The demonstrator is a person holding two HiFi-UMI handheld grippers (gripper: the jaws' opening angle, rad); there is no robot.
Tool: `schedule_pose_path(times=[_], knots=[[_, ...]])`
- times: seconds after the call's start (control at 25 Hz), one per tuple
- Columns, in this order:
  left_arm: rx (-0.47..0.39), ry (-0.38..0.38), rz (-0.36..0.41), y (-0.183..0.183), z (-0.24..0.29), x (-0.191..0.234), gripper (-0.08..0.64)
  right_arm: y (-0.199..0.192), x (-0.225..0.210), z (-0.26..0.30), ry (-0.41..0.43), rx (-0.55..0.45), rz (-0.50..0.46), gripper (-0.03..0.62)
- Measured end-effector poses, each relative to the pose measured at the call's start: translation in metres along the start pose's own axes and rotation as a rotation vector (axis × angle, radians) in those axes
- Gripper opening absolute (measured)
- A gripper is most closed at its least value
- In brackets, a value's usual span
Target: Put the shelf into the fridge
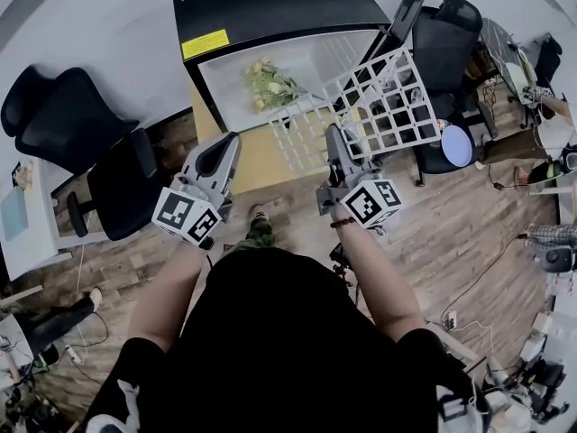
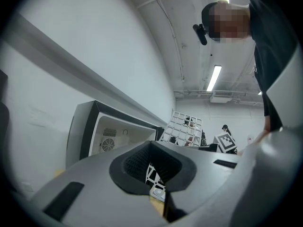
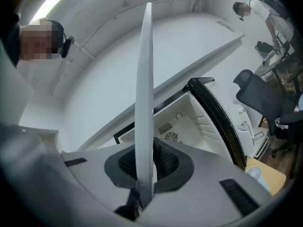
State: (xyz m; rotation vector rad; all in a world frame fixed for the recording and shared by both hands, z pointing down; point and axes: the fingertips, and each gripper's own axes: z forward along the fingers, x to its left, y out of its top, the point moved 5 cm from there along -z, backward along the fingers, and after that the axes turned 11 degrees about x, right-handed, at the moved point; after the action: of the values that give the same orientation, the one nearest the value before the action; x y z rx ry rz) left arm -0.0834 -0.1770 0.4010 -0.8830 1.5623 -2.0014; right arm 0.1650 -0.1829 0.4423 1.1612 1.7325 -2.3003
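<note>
1. The jaws of the right gripper [image 3: 142, 193] are clamped on the lower edge of the white grid shelf [image 3: 144, 103]. In the right gripper view the shelf is seen edge-on, as a thin slat that rises from the jaws toward 12 o'clock.
2. The jaws of the left gripper [image 2: 158, 193] are together with only a thin slit between them, and they hold nothing.
3. In the head view the shelf [image 1: 392, 97] is in the air, tilted. Its long axis goes from the right gripper [image 1: 334, 135] at 7 o'clock toward 1 o'clock.
4. The left gripper [image 1: 225, 144] points toward 1 o'clock, at the open fridge [image 1: 270, 7].
5. Inside the fridge lie flowers [image 1: 269, 84]. A second white grid [image 1: 302, 138] stands at its opening, just beside the held shelf at 9 o'clock.
6. The fridge door [image 1: 407, 7] and an office chair [image 1: 446, 34] are behind the shelf, at 1 o'clock.
</note>
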Motion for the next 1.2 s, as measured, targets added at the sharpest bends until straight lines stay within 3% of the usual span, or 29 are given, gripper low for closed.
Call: schedule_pose_path(times=[0.52, 1.2], knots=[[0.002, 0.016, -0.005, 0.001, -0.002, 0.011, 0.020, -0.011, -0.019, 0.030, 0.007, -0.060, 0.353, 0.037], [0.012, 0.035, -0.010, -0.002, -0.010, 0.017, 0.020, -0.028, -0.030, 0.052, 0.013, -0.116, 0.630, 0.037]])
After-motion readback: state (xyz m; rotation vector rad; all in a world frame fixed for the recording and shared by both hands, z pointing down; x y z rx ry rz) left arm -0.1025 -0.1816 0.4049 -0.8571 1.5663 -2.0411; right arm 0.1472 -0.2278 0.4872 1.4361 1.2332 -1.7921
